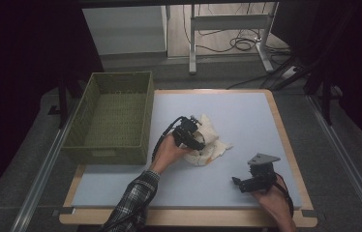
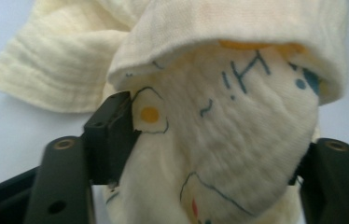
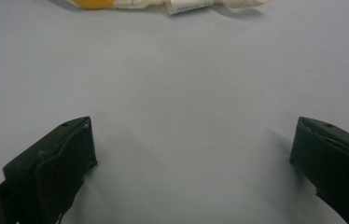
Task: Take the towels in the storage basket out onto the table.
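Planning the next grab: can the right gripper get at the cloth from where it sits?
Probably yes. The right gripper is open and holds nothing, and bare table mat lies between it and the cream cloth. The left gripper sits on the cloth's far part; the near edge is free.

The cloth [image 2: 238, 154] at the middle of the tabletop [image 1: 247, 125] is cream, printed with dark blue outlines and lettering, yellow-orange dots, a blue spot and a touch of red. The tabletop is pale blue-grey with a light wood edge. The woven basket [image 1: 113, 79] at far left is olive green. Each hand-held gripper [image 1: 191, 137] is black. The near sleeve [image 1: 135, 203] is plaid, dark and pale.
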A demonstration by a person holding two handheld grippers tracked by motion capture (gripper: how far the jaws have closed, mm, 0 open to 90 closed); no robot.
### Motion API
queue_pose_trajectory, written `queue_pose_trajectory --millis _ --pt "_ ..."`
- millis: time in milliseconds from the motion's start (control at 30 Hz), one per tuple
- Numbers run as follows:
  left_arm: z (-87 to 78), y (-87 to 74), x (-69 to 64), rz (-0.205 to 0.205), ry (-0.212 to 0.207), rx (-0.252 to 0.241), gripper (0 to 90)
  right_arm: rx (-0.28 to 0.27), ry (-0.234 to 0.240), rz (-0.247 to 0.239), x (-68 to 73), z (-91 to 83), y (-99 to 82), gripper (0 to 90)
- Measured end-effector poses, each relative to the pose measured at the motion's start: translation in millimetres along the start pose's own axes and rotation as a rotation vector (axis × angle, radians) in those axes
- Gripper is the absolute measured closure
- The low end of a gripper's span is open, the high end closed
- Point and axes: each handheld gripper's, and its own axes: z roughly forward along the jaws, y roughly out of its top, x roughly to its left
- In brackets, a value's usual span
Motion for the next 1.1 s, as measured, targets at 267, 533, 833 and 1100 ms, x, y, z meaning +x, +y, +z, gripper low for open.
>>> queue_pose_trajectory --millis 267,533,833,1100 --pt "-26.3 -13.1 -3.6 0.018 0.015 -0.072 29.0 0.03 0.006 0.064 -2.9 -5.8 16.3 19.8" --pt "-39.7 -20.7 -7.8 0.048 -0.002 -0.114 49.1 -0.002 0.042 0.032 -9.3 7.0 66.0 51.5" --pt "-16.8 -26.2 0.2 0.003 -0.035 -0.13 74.0 0.089 0.035 0.009 -15.0 64.0 92.6 55.6" --pt "-14.1 -32.4 6.6 -0.042 -0.02 -0.155 85.1 0.079 0.0 -0.056 -9.3 46.3 83.3 87.7"
